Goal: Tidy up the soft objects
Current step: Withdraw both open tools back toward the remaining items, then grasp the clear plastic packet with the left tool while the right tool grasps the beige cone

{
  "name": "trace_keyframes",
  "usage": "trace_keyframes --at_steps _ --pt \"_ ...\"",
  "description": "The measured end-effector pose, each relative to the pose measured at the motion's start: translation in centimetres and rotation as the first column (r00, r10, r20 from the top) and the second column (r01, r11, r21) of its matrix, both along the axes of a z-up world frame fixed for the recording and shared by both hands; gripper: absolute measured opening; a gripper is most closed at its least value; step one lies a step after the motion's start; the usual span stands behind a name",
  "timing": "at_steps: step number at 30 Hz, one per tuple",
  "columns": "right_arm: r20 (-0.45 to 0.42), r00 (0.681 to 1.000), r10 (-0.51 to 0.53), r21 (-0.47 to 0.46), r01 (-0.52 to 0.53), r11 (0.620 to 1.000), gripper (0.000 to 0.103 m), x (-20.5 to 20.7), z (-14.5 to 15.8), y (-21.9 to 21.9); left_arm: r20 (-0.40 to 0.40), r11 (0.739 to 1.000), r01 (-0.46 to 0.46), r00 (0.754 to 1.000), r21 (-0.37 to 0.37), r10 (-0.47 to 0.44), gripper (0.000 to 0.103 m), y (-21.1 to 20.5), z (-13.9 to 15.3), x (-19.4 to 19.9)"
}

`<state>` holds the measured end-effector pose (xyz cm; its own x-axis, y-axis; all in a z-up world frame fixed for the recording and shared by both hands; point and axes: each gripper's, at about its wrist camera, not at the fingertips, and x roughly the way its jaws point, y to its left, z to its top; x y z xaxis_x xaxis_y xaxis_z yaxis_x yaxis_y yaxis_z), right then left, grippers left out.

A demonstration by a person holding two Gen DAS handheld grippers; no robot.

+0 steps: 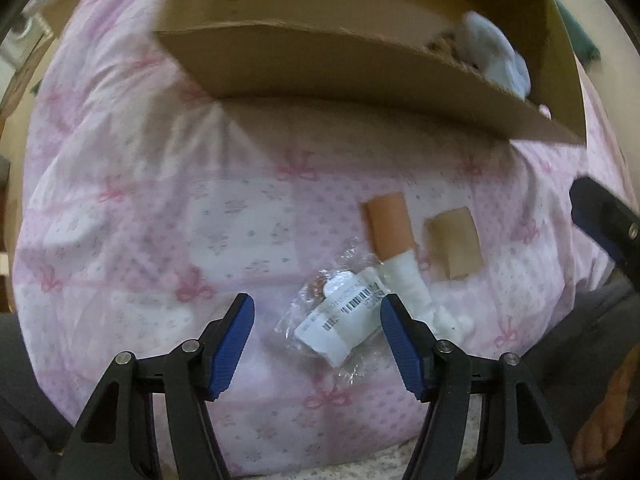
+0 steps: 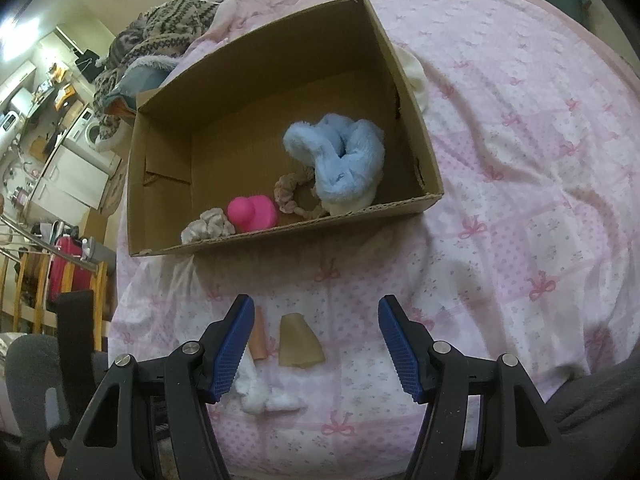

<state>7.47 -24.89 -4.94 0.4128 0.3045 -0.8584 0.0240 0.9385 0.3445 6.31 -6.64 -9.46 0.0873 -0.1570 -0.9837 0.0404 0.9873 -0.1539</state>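
Observation:
A cardboard box stands on the pink bedspread; it also shows in the left wrist view. Inside lie a fluffy blue item, a pink toy, a braided ring and a grey scrunchie. In front of the box lie an orange-and-white sock, a tan piece and a clear plastic packet with a barcode label. My left gripper is open just above the packet. My right gripper is open above the tan piece and the sock.
Patterned knitwear is piled behind the box. A room with a washing machine and a red suitcase lies beyond the bed's left edge. The right gripper's dark finger shows at the left wrist view's right side.

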Motion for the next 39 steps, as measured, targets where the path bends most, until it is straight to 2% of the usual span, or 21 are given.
trace_keyframes --at_steps 1,3,4,6,9,12,18,22,25,29,30,33,35,36,39 --pt "0.000 1.000 0.002 -0.003 -0.002 1.000 0.068 0.0 0.0 0.1 -0.005 1.000 0.014 1.000 -0.011 -0.014 0.052 -0.4 -0.2 -0.1" --pt "-0.001 1.000 0.006 -0.011 -0.006 1.000 0.068 0.0 -0.1 0.3 -0.006 0.999 0.036 0.999 -0.036 -0.036 0.033 -0.9 -0.2 -0.3" --pt "-0.001 1.000 0.008 -0.014 -0.008 1.000 0.068 0.0 -0.1 0.3 -0.004 0.997 0.046 0.999 -0.055 -0.046 0.031 -1.1 0.0 -0.4" --pt "-0.003 1.000 0.006 -0.018 -0.006 1.000 0.068 0.0 -0.1 0.2 0.020 0.997 0.045 0.999 -0.064 -0.044 0.015 -1.1 0.7 -0.5" --pt "-0.012 1.000 -0.001 -0.015 0.001 1.000 0.068 0.1 -0.4 0.0 0.038 0.995 0.016 0.999 -0.098 -0.012 0.008 -0.3 2.0 -0.6" --pt "-0.037 0.999 0.007 0.006 -0.007 1.000 0.068 0.2 -0.9 0.0 0.086 0.994 -0.023 0.996 -0.104 0.032 0.007 1.3 3.8 -0.8" --pt "-0.174 0.981 0.086 0.088 -0.071 0.994 0.068 1.0 -3.7 1.4 0.165 0.991 -0.114 0.978 -0.069 0.124 0.007 4.1 5.8 -0.6" --pt "-0.211 0.968 0.132 0.022 -0.131 0.991 0.067 1.3 -5.1 3.4 0.182 0.991 -0.128 0.974 -0.030 0.132 0.007 4.5 5.8 0.0" --pt "-0.224 0.961 0.159 -0.027 -0.170 0.985 0.062 1.5 -5.9 4.8 0.190 0.993 -0.122 0.975 0.012 0.117 0.007 4.1 5.6 0.2" --pt "-0.257 0.952 0.167 -0.048 -0.185 0.981 0.048 1.4 -7.2 5.6 0.193 0.992 -0.124 0.974 0.023 0.118 0.007 4.0 5.3 0.4" --pt "-0.259 0.951 0.169 -0.045 -0.186 0.981 0.037 1.4 -7.3 5.6 0.192 0.992 -0.127 0.974 0.025 0.120 0.006 4.0 5.3 0.5" --pt "-0.260 0.949 0.179 -0.060 -0.201 0.978 0.025 1.2 -7.5 5.8 0.190 0.991 -0.132 0.974 0.021 0.125 0.006 4.1 5.2 0.5" --pt "-0.252 0.949 0.188 -0.072 -0.212 0.975 0.021 1.0 -7.4 5.9 0.195 0.991 -0.133 0.973 0.023 0.126 0.006 4.1 5.3 0.5" --pt "-0.247 0.950 0.189 -0.071 -0.212 0.975 0.015 0.9 -7.2 5.9 0.198 0.991 -0.135 0.972 0.023 0.127 0.006 4.1 5.3 0.5" --pt "-0.229 0.955 0.188 -0.056 -0.205 0.977 0.008 0.6 -6.7 5.9 0.213 0.989 -0.141 0.968 0.035 0.130 0.006 4.3 5.4 0.4"
